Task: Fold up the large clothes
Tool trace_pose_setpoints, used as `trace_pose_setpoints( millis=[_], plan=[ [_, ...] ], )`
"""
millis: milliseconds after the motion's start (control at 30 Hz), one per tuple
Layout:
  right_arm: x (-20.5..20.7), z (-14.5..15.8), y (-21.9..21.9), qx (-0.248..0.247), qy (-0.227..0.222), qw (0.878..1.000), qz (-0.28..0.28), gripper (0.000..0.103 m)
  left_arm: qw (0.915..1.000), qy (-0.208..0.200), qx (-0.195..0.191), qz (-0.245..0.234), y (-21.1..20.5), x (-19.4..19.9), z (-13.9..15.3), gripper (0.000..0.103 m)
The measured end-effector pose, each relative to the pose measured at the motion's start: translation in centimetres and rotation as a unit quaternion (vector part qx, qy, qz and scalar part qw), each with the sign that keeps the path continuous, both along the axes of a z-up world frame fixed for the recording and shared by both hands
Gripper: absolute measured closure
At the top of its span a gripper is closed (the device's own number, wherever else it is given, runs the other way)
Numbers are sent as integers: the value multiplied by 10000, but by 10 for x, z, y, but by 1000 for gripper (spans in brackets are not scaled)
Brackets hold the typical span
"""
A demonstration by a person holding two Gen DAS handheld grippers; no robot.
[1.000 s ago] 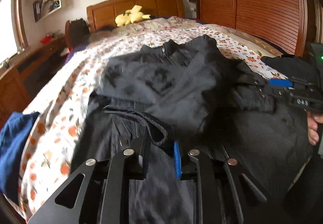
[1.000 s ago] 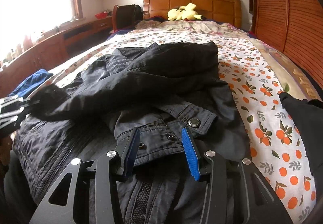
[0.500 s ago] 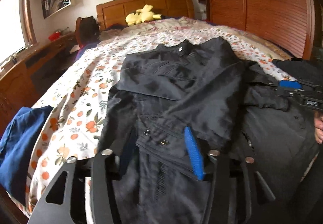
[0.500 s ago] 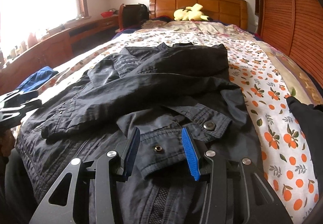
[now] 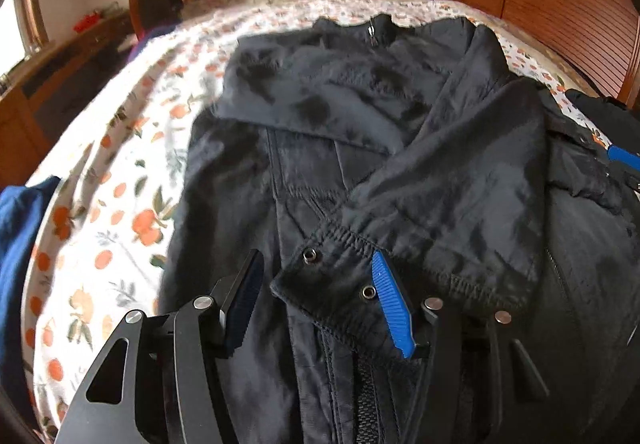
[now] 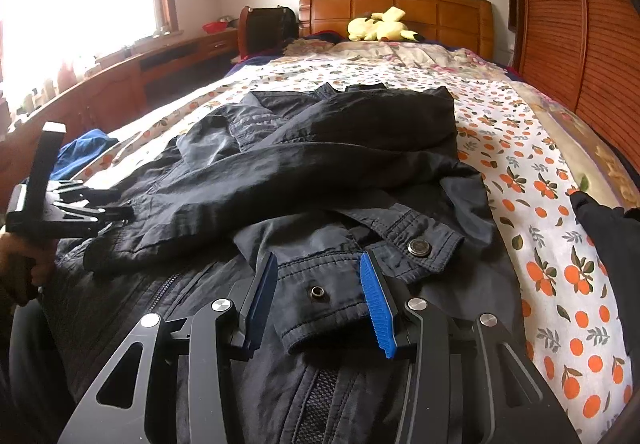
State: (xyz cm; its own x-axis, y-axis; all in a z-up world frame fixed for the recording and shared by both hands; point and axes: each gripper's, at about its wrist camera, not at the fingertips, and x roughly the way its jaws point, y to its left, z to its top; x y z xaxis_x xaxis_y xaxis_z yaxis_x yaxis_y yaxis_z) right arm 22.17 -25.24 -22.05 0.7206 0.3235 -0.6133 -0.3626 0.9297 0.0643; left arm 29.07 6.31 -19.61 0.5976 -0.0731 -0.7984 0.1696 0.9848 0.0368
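A large black jacket (image 5: 360,116) lies on the bed with both sleeves folded across its front; it also shows in the right wrist view (image 6: 340,164). My left gripper (image 5: 316,264) is open, its jaws on either side of a sleeve cuff (image 5: 336,284) with snaps, holding nothing. My right gripper (image 6: 318,264) is open over the other sleeve cuff (image 6: 332,292), which lies flat on the jacket. The left gripper also shows at the left of the right wrist view (image 6: 120,214), and the tip of the right gripper at the right edge of the left wrist view (image 5: 620,156).
The bed has a white sheet with orange fruit print (image 6: 540,244). A blue garment (image 5: 16,236) lies at the bed's left edge. A yellow plush toy (image 6: 378,26) sits by the wooden headboard. A wooden wardrobe (image 6: 580,24) stands to the right, a desk (image 6: 120,84) to the left.
My left gripper let go of the sleeve it was carrying; the sleeve now lies across the jacket. Its jaws have opened wide. The right gripper stayed open and drew back slightly.
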Motion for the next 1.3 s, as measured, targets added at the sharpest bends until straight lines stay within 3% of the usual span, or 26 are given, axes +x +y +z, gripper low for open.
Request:
trace_pose_setpoints(
  millis=[133,267,333,400,633,833,867,900,967,1133,1200,1267,1300],
  plan=[
    [0,-1,-2,6,-9,10000,21,62,9996,9,-201,-180,0,-5,1,66],
    [-1,0,-2,10,-16,10000,17,62,9985,84,-208,-497,-11,-11,0,100],
    [-1,-1,-2,4,-10,10000,14,62,9984,19,-37,-558,-19,-14,2,103],
    [0,-1,-2,4,-4,10000,14,62,9982,-85,-42,-593,-22,-18,8,103],
    [-1,-1,-3,5,-4,10000,17,62,9942,-1077,-36,-60,-7,-35,65,103],
    [-1,-1,-3,8,-7,10000,17,62,9945,-1042,-54,-48,0,-29,75,101],
    [-1,-1,-3,6,-8,10000,22,62,9950,-997,-35,-52,2,-29,73,83],
    [-1,-1,-3,1,-5,10000,24,62,9956,-935,-40,-60,4,-26,69,53],
    [-1,-1,-3,7,-11,10000,26,62,9968,-800,-44,-70,5,-22,57,29],
    [-2,-2,-3,-4,-8,10000,55,62,9995,84,174,-231,1,-3,4,29],
    [-2,-2,-3,-8,2,10000,57,62,9991,263,183,-276,1,-1,-10,32],
    [-3,-1,-2,-1,-15,10000,62,62,9991,274,-20,-336,2,-3,-10,44],
    [-2,-2,-2,-5,-10,10000,61,62,9989,272,-94,-361,2,-5,-10,60]
  ],
)
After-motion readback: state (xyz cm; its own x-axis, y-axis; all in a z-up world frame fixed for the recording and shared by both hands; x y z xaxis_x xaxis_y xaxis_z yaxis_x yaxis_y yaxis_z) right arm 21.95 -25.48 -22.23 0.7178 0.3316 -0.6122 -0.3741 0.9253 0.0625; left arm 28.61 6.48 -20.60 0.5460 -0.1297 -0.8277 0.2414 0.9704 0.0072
